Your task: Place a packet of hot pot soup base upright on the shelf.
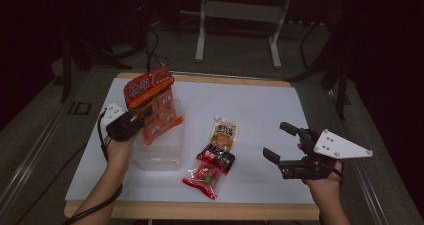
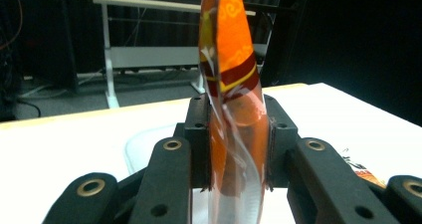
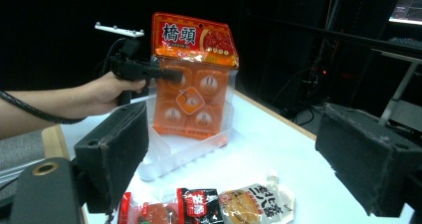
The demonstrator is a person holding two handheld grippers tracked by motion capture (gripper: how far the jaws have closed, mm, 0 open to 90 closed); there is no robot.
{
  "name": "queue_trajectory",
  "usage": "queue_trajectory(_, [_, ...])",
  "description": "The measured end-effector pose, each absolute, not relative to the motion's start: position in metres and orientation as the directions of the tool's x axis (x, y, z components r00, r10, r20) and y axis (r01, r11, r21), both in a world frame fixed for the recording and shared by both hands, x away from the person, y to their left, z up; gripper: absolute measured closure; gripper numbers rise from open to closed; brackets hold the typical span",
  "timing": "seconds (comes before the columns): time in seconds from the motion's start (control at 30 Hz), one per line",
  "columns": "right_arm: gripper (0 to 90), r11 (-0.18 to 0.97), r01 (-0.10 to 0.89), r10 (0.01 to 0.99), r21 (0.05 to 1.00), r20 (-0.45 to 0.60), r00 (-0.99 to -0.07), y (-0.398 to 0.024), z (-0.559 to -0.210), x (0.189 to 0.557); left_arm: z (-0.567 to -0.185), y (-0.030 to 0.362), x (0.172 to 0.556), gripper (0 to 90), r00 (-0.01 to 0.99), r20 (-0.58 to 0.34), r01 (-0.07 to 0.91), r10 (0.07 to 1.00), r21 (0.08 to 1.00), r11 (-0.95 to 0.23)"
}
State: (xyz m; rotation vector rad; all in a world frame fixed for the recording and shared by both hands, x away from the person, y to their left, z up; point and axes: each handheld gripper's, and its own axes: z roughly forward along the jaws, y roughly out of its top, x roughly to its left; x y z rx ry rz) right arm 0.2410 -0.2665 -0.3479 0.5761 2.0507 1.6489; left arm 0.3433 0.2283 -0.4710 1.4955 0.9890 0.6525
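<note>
Over on the left, the left hand-held gripper [image 1: 141, 116] is clamped on the orange plastic snack packet with the red printed header [image 1: 151, 105], jaws pinching its flat sides about midway up. In the left gripper view the packet [image 2: 231, 109] stands edge-on between the two pads, squeezed and upright. That grip keeps it vertical, bottom edge down inside the clear shallow plastic tub [image 1: 159, 152] on the white bench [image 1: 260, 110], which looks like the way to slot it in standing rather than lying. From the right gripper view the packet [image 3: 194, 79] sits with its lower edge just inside the tub wall [image 3: 184, 152].

Middle of the bench: a pale pouch with a brown snack picture [image 1: 223, 133], a small black-and-red sachet [image 1: 216, 157] and a red-and-clear sachet [image 1: 203, 177] lie flat in a row, likely waiting their turn.

On the right, the right hand-held gripper [image 1: 280, 145] hovers with jaws spread wide, holding nothing, well apart from the sachets.
</note>
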Motion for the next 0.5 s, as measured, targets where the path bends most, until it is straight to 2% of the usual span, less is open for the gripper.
queue_trajectory(0.3, [13.4, 0.199, 0.055, 0.571, 0.978, -0.070, -0.818, -0.264, -0.351, 0.242, -0.473, 0.234, 0.346, 70.2, 0.502, -0.110, 0.216, 0.858, 0.976, -0.001])
queue_trajectory(0.4, [13.4, 0.199, 0.061, 0.572, 0.978, -0.065, -0.818, -0.265, -0.353, 0.243, -0.473, 0.237, 0.346, 64.6, 0.482, -0.113, 0.218, 0.869, 0.976, 0.006])
queue_trajectory(0.5, [13.4, 0.200, 0.068, 0.572, 0.978, -0.060, -0.818, -0.265, -0.355, 0.244, -0.473, 0.240, 0.347, 55.4, 0.474, -0.122, 0.228, 0.872, 0.974, 0.012])
